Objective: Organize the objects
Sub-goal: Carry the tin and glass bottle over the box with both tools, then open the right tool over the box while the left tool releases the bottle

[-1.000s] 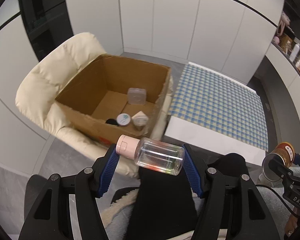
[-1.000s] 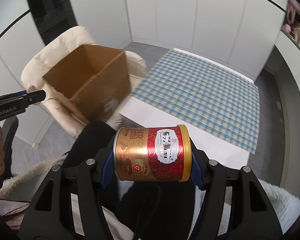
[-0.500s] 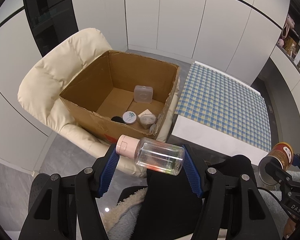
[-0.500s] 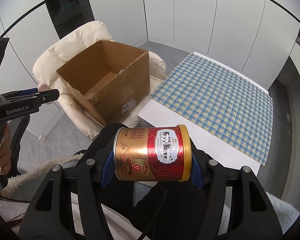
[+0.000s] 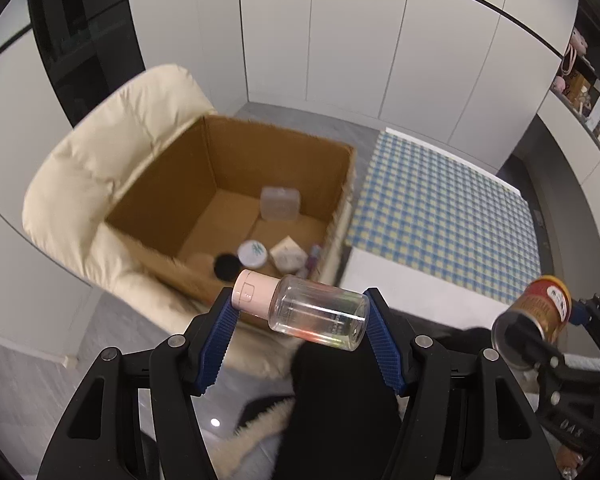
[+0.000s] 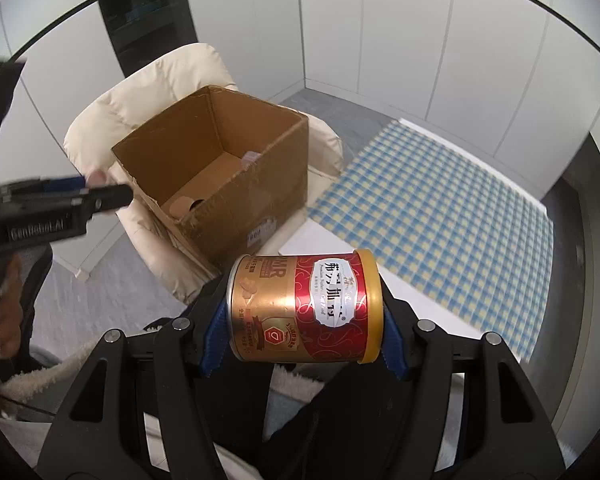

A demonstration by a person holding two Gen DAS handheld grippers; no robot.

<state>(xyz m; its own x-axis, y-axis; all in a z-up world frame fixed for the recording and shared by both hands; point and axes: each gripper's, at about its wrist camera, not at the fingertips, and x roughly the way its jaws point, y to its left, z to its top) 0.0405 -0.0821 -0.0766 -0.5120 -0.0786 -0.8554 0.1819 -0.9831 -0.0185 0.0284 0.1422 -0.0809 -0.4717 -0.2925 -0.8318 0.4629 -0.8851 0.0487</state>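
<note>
Your left tongs [image 5: 300, 316] pinch a clear bottle [image 5: 319, 318] with a pink cap [image 5: 251, 294]; it lies crosswise between the blue pads, cap at 9 o'clock, tilted slightly down toward 3 o'clock. The grip looks the same as a second ago.

Your right tongs [image 6: 304, 312] clamp a red-and-gold can [image 6: 304, 306] on its side, yellow rim at 3 o'clock and metal end at 9 o'clock. That hold is unchanged too.

Beyond the left tongs, at 11 o'clock, the open cardboard box [image 5: 220, 152] sits on the cream padded chair [image 5: 100, 160]. Compared with a second ago, the left view looks deeper into the box, so more of its floor shows: a frosted square case [image 5: 280, 203] toward the far wall, and near the front wall a white round lid [image 5: 252, 253], a black round thing [image 5: 226, 266], a tan disc [image 5: 200, 264] and a pale wrapped item [image 5: 287, 258]. The box and chair are blurred.

In the right view the box [image 6: 260, 184] now sits at 11 o'clock and shows its open inside, where a second ago you saw mostly its outer walls. The left tongs [image 6: 100, 196] enter from 9 o'clock, reaching up to the box's near corner.

The blue-and-yellow checked cloth [image 5: 440, 208] covers the white tabletop [image 5: 412, 288] at 2 o'clock. In the left view the can [image 5: 540, 312] and right tongs sit at 3 o'clock, larger and further into the picture than before.
</note>
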